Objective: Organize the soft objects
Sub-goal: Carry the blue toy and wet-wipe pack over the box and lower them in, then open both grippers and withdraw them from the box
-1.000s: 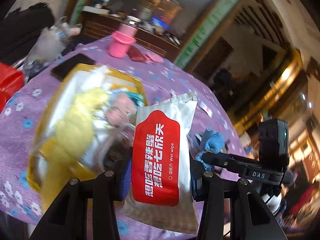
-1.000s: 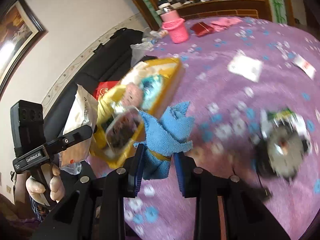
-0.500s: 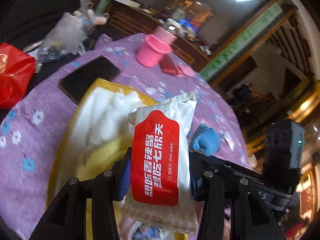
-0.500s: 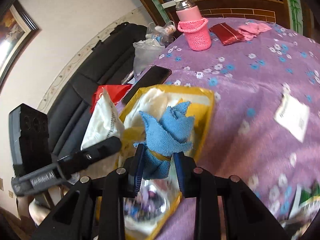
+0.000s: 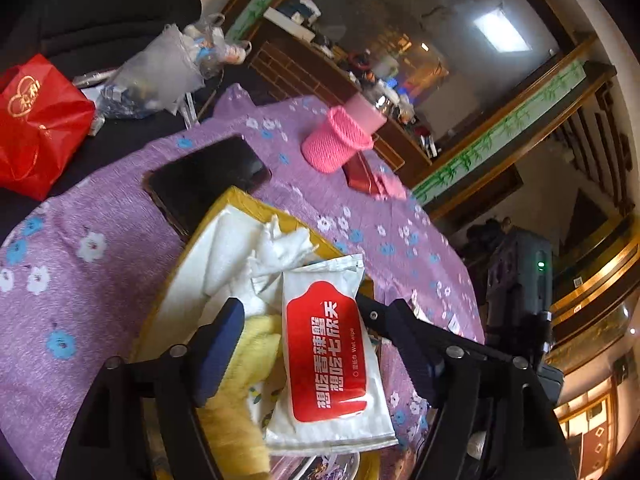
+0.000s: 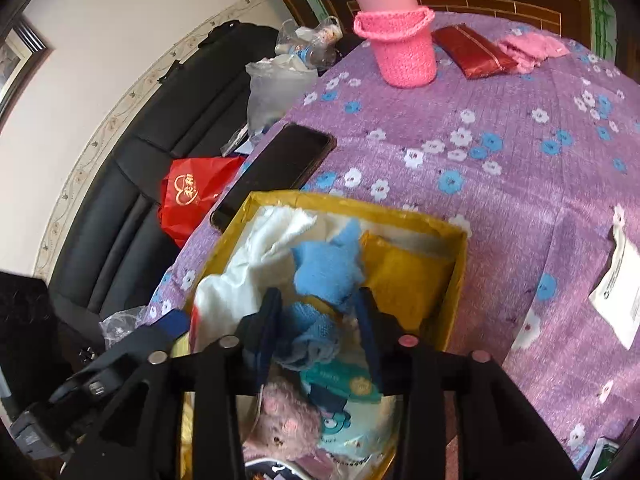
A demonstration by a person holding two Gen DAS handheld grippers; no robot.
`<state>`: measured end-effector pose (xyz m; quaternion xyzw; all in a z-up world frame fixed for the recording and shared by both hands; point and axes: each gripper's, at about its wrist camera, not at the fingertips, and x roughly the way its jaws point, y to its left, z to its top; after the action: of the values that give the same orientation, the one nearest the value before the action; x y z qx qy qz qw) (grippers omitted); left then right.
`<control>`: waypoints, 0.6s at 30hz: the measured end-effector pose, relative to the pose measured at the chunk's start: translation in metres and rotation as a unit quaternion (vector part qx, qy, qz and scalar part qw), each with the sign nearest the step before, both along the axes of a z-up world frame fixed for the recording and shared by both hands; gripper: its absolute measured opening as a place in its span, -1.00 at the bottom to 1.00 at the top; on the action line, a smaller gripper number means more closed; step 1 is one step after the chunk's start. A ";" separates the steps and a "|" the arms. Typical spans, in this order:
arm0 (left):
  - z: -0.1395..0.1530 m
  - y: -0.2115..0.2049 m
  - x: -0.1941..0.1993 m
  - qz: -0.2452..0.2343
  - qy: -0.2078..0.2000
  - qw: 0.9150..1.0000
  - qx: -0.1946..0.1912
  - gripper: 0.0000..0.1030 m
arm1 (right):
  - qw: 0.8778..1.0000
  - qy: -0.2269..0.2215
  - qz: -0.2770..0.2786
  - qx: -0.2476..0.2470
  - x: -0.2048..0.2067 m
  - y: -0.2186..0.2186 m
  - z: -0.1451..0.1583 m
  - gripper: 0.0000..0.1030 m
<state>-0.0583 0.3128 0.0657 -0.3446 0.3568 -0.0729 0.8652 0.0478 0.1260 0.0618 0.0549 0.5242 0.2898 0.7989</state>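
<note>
A yellow box [image 6: 460, 272] on the purple flowered table holds soft items: a white cloth [image 6: 256, 260], a pink plush [image 6: 280, 424] and tissue packs. In the left wrist view my left gripper [image 5: 320, 344] is open over the box [image 5: 172, 276]; the red-and-white wet wipe pack [image 5: 328, 356] lies loose between its fingers, resting on a yellow cloth [image 5: 256, 344] and the white cloth [image 5: 248, 248]. In the right wrist view my right gripper [image 6: 320, 320] stands open around the blue cloth [image 6: 324, 272], which sits in the box.
A black phone [image 6: 280, 168] lies just behind the box. A pink knitted bottle holder [image 6: 400, 40], a red wallet [image 6: 472, 56] and a pink cloth [image 6: 532, 48] are at the far side. A white packet [image 6: 616, 288] lies to the right. A red bag [image 6: 192, 196] rests on the black sofa.
Both grippers moved over the yellow box and lowered. The left jaws opened and let go of the wet wipe pack; the right jaws widened off the blue cloth.
</note>
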 end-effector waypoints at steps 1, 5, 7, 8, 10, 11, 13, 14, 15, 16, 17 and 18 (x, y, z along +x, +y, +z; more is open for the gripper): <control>0.003 -0.001 -0.002 0.001 -0.004 1.000 0.003 0.60 | 1.000 -0.004 -0.002 0.002 0.000 -0.002 0.002 -0.09; 0.017 -0.006 -0.019 0.015 -0.026 0.999 0.036 0.76 | 1.000 -0.018 -0.015 0.020 -0.006 -0.015 0.014 -0.05; 0.024 -0.011 -0.025 0.025 -0.035 0.997 0.058 0.83 | 0.999 -0.026 -0.021 0.027 -0.013 -0.023 0.021 -0.04; 0.029 -0.016 -0.031 0.036 -0.043 0.995 0.080 0.84 | 0.999 -0.033 -0.024 0.029 -0.018 -0.028 0.025 -0.04; 0.036 -0.024 -0.041 0.050 -0.055 0.991 0.110 0.94 | 0.998 -0.048 -0.031 0.036 -0.029 -0.039 0.033 -0.01; 0.040 -0.032 -0.047 0.057 -0.058 0.988 0.133 0.98 | 0.997 -0.057 -0.035 0.042 -0.036 -0.046 0.037 0.04; 0.045 -0.045 -0.056 0.068 -0.058 0.981 0.171 0.99 | 0.995 -0.076 -0.044 0.053 -0.054 -0.062 0.045 0.12; 0.046 -0.050 -0.060 0.070 -0.061 0.979 0.180 0.99 | 0.994 -0.084 -0.048 0.056 -0.061 -0.068 0.048 0.14; 0.048 -0.059 -0.066 0.072 -0.065 0.976 0.195 0.99 | 0.992 -0.095 -0.052 0.059 -0.072 -0.076 0.051 0.14; 0.049 -0.065 -0.070 0.073 -0.066 0.974 0.206 0.99 | 0.991 -0.102 -0.054 0.061 -0.081 -0.084 0.052 0.15; 0.051 -0.072 -0.073 0.072 -0.066 0.971 0.217 0.99 | 0.990 -0.110 -0.056 0.063 -0.091 -0.091 0.053 0.17; 0.052 -0.080 -0.077 0.069 -0.066 0.969 0.227 0.99 | 0.989 -0.116 -0.059 0.064 -0.100 -0.099 0.054 0.19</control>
<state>-0.1350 0.2331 0.1173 -0.1571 0.2812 0.0474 0.9455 -0.0525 0.0271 0.1155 0.1024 0.4040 0.2794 0.8650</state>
